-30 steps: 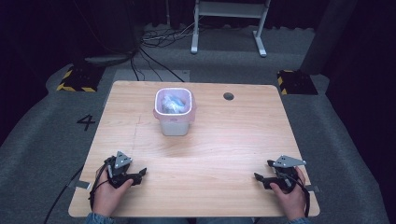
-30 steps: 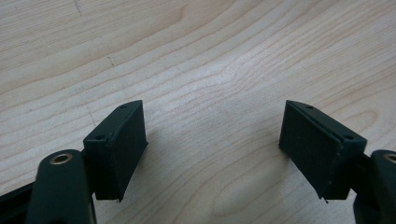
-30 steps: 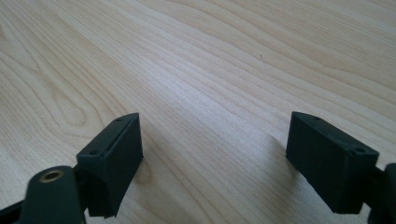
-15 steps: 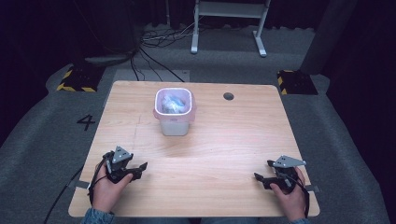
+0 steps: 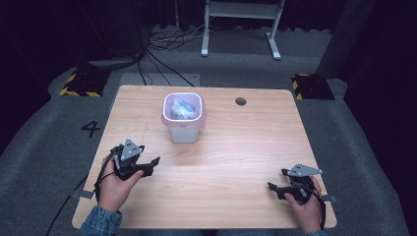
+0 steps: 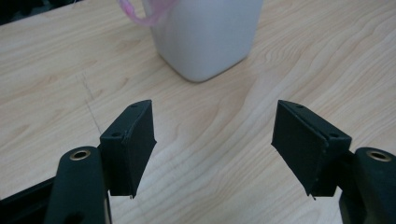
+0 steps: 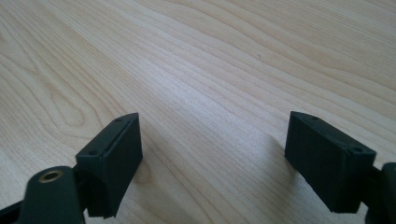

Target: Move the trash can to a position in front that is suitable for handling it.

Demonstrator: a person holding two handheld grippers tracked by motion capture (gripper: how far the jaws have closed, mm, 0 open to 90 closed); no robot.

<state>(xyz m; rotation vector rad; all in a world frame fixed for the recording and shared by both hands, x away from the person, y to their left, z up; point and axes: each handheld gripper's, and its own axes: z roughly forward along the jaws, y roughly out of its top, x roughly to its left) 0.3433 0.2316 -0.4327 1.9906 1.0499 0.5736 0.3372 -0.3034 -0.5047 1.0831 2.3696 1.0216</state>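
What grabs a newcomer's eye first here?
The small white bin with a pink liner, standing alone toward the far middle of the wooden table. Next, the two black grippers at the near edge, left gripper and right gripper, both with open jaws holding nothing.

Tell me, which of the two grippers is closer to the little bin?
The left gripper. It is lifted and aimed at the white bin, whose side shows just ahead of its open jaws. The right gripper sits low at the table's near right corner, far from the bin.

Upright white bin (image 5: 182, 118), pink-lined, mid-table
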